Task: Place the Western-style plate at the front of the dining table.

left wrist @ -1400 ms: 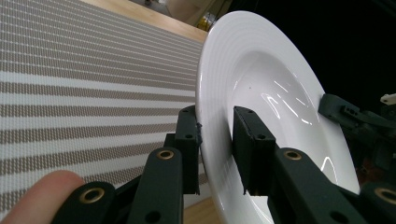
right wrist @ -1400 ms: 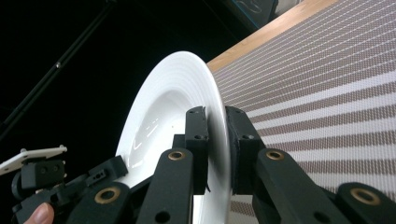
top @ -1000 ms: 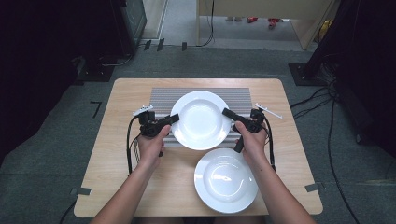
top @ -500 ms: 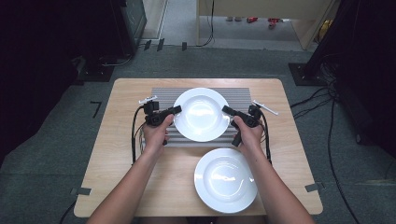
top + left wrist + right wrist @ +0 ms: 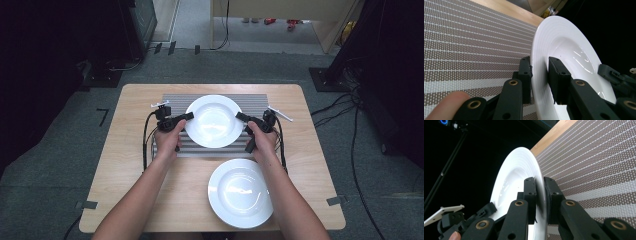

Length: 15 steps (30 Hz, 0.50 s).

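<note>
Both tongs clamp opposite rims of the white plate above the striped mat: the left tongs on its left edge, the right tongs on its right. Whether the plate rests on the mat or hangs just over it is hard to tell. A second plate lies near the surface's front edge.

The second plate lies on the table near the front edge, between the person's forearms, blocking the way straight back. Bare wood left and right of the striped mat offers free passage.
</note>
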Motion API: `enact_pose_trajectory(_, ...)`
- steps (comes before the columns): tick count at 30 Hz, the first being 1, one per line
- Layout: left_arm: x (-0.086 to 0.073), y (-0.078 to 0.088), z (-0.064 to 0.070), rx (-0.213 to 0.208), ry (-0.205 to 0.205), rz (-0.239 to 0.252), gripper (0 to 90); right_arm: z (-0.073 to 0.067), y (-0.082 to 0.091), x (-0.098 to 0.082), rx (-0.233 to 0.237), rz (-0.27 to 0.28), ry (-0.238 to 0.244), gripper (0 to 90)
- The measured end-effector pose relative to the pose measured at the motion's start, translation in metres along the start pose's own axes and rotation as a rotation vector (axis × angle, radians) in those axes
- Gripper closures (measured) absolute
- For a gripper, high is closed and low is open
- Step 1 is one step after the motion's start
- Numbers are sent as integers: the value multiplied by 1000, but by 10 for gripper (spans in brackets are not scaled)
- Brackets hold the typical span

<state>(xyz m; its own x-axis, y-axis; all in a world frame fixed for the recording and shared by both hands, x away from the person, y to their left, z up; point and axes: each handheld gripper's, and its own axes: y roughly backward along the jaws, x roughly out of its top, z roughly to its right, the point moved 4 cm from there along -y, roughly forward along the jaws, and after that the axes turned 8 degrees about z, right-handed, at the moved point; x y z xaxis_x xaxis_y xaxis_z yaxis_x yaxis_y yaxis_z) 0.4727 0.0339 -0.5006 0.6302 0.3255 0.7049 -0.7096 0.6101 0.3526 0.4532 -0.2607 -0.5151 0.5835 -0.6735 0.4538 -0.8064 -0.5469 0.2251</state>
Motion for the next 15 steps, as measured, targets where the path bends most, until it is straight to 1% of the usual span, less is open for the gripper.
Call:
enact_pose_trajectory(1,0,-2,-1,4,3,-5,738,1,-1,0,-5,-1,-7,827)
enact_pose_trajectory(2,-1,-4,-3,19,0,-9,737,3,-2,0,-11,0,-2,825)
enact_pose_trajectory(3,-1,-5,-4,25,2,-8,735,4,-5,0,-25,-20,15,820)
enact_pose_trajectory(4,-2,-8,-6,33,12,-7,733,4,-6,0,-28,-23,22,820)
enact_pose_trajectory(5,-2,-9,-8,36,11,-7,729,4,-9,1,-33,-22,29,822)
enact_pose_trajectory(6,-2,-11,-8,39,21,-7,727,3,-10,2,-33,-25,31,823)
enact_pose_trajectory(7,-2,-12,-10,40,16,-13,727,4,-12,3,-35,-24,32,824)
enact_pose_trajectory(9,-3,-16,-10,52,17,-23,728,9,-15,4,-44,-11,3,822)
enact_pose_trajectory(10,-4,-17,-10,55,17,-28,730,12,-16,3,-53,-16,-5,818)
enact_pose_trajectory(13,-7,-22,-13,70,13,-51,728,19,-19,2,-73,-26,-12,814)
enact_pose_trajectory(15,-9,-24,-14,78,13,-53,724,22,-21,2,-81,-19,-10,814)
